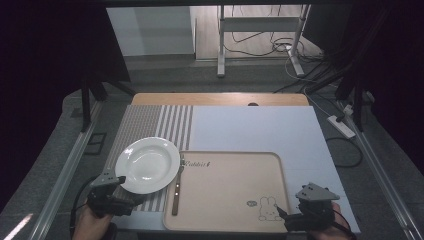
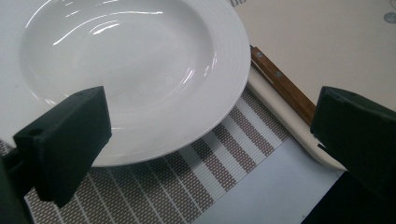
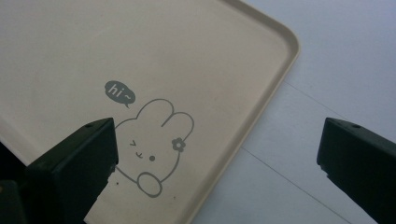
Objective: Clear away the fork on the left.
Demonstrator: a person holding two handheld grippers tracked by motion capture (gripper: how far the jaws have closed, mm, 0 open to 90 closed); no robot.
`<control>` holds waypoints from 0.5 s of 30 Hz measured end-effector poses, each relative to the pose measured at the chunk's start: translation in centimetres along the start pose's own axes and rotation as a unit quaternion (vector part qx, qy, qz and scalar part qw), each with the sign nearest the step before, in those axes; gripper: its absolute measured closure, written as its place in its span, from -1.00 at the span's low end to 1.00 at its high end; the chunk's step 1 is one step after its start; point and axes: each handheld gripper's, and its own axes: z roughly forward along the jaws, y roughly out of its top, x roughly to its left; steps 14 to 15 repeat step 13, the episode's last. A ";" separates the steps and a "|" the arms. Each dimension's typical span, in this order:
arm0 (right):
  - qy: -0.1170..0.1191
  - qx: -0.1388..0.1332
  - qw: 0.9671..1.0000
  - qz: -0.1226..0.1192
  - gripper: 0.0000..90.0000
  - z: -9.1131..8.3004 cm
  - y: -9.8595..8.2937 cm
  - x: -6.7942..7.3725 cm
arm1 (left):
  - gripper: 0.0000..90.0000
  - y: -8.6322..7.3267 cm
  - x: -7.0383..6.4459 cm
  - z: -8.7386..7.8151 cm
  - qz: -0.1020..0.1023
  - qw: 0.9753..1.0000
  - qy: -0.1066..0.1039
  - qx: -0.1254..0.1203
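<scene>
A white deep plate point(image 1: 147, 164) point(image 2: 135, 70) rests on a striped placemat point(image 1: 150, 122) point(image 2: 196, 186) at the left. A beige tray point(image 1: 230, 220) point(image 3: 154, 51) with a rabbit drawing point(image 1: 269, 209) point(image 3: 154, 144) lies in the middle. A wooden-handled fork point(image 1: 177, 186) point(image 2: 285, 88) lies along the tray's left edge. My left gripper point(image 1: 127, 192) point(image 2: 210, 135) stands open at the plate's near rim, holding nothing. My right gripper point(image 1: 292, 217) point(image 3: 217, 163) is open over the tray's near right corner, nothing between its jaws.
A pale blue sheet point(image 1: 260, 127) point(image 3: 336, 60) covers the table right of and behind the tray. Past the wooden far edge point(image 1: 220, 98) stand a metal frame point(image 1: 260, 35), floor cables and a power strip point(image 1: 341, 126). Rails run along both sides.
</scene>
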 end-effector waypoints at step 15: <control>0.000 0.001 1.000 0.000 -1.00 0.0 0.0 0.0 | -1.00 -0.3 -0.1 -0.3 0.010 1.000 0.007 0.016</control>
